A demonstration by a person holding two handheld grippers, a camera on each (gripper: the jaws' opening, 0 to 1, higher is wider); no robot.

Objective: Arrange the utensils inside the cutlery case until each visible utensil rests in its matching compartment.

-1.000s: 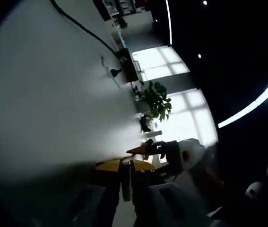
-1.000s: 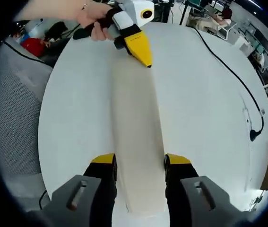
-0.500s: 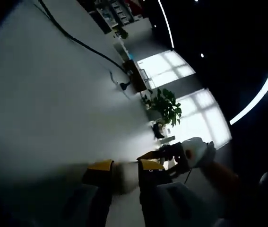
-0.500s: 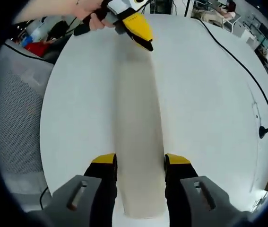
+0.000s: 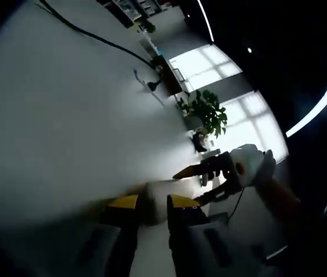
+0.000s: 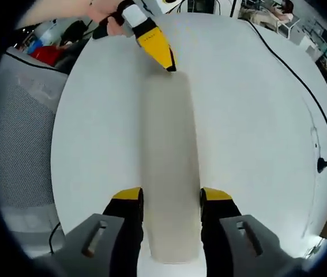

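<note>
A long, closed, cream cutlery case [image 6: 169,150] lies lengthwise on the round white table [image 6: 250,133]. In the right gripper view my right gripper [image 6: 172,193] has its yellow-tipped jaws pressed against both sides of the case's near end. At the far end, my left gripper [image 6: 169,66], held in a hand [image 6: 102,8], meets the case's edge with its yellow tip. In the dark, tilted left gripper view the case's rounded end [image 5: 155,193] fills the gap between the left gripper's [image 5: 153,201] jaws. The right gripper [image 5: 189,172] comes in from the right. No utensils are visible.
A black cable [image 6: 293,86] runs across the table's right side to a plug [image 6: 323,163] near the rim. A grey mesh chair [image 6: 22,133] stands off the table's left edge. A potted plant [image 5: 206,112] and bright windows lie beyond the table.
The left gripper's jaws have spread from nearly shut, and the case's end now sits between them. Seen from the right gripper, the left gripper has come down onto the far end.
</note>
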